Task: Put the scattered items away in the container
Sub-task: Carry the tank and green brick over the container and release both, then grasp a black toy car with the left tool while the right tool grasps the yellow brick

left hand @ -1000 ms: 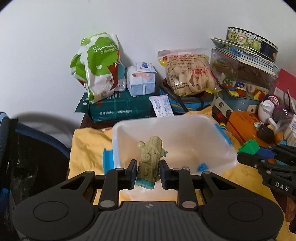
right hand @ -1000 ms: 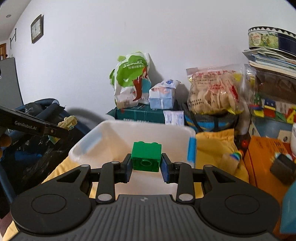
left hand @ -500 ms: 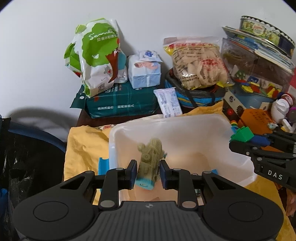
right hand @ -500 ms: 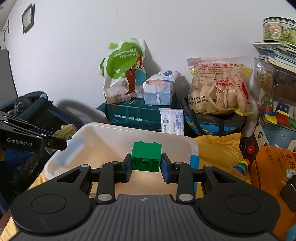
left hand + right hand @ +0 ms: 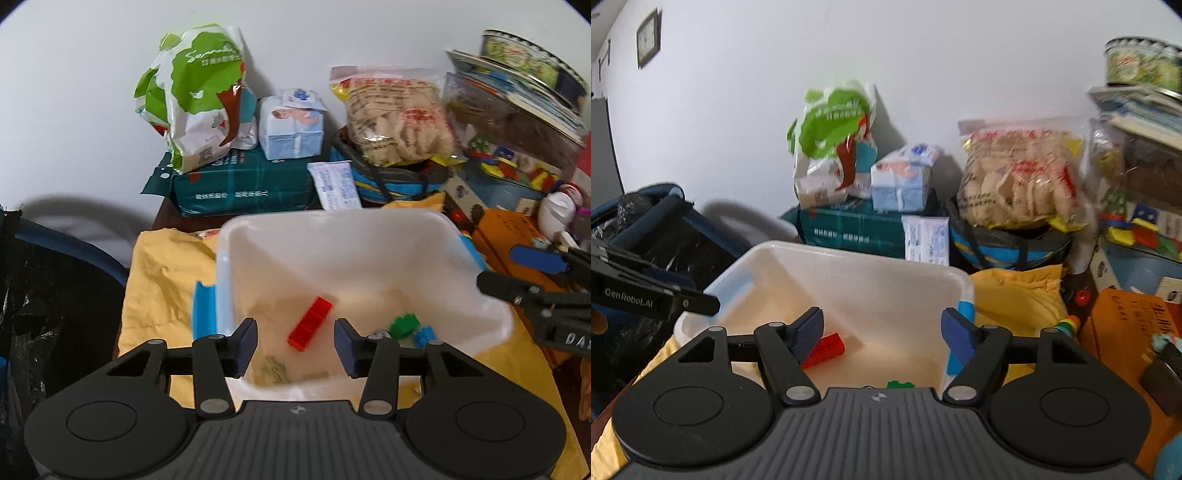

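Note:
A white translucent bin (image 5: 332, 216) sits on a yellow cloth. On its floor lie a red brick (image 5: 310, 325), a green brick (image 5: 404, 325), a small blue brick (image 5: 424, 336) and a tan-green toy train (image 5: 275, 371). My left gripper (image 5: 295, 347) hangs over the bin's near side, its jaws opening with nothing gripped between them. In the right wrist view, my right gripper (image 5: 882, 336) is over the bin (image 5: 857, 258), its jaws also opening and empty. Below it lie the red brick (image 5: 825, 349) and the green brick (image 5: 900, 384), the latter half hidden by the gripper body.
Behind the bin stand a green-and-white bag (image 5: 195, 96), tissue packs (image 5: 291, 129) on a teal package (image 5: 243, 184), and a snack bag (image 5: 399, 118). An orange box (image 5: 509, 236) and stacked books and toys crowd the right. A dark bag (image 5: 44, 295) fills the left.
Both grippers opened. The toy train left the left gripper and the green brick left the right one; both now lie in the bin. The left gripper sank toward the bin.

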### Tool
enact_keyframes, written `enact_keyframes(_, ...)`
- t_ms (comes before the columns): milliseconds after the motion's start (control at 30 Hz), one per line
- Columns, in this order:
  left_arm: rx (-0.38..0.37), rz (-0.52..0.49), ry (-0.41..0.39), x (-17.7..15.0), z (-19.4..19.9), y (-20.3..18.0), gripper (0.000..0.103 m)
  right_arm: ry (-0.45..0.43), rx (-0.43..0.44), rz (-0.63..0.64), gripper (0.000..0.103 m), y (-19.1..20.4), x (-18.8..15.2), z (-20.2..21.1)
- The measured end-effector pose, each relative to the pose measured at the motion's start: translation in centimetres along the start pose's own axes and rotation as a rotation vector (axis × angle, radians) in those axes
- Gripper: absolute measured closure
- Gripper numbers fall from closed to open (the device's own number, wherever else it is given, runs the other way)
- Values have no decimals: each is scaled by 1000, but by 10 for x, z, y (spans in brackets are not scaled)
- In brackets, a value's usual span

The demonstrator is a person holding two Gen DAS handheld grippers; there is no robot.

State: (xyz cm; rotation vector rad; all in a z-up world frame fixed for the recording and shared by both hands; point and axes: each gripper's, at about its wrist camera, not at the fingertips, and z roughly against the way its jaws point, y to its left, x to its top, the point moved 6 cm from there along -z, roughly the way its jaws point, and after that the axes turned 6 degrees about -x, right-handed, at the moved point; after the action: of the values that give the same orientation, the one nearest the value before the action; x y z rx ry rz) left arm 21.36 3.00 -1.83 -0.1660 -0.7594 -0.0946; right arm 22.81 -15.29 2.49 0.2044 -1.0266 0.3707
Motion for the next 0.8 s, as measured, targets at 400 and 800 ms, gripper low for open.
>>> enact_keyframes(400,-36,-91,109,-147,-3,-80,48,84,-74,19,25,-23,-117,54)
enact_keyframes(800,-35,-138,185,-199,-43,-126,62,144,-71,19,25,-20,-154,52)
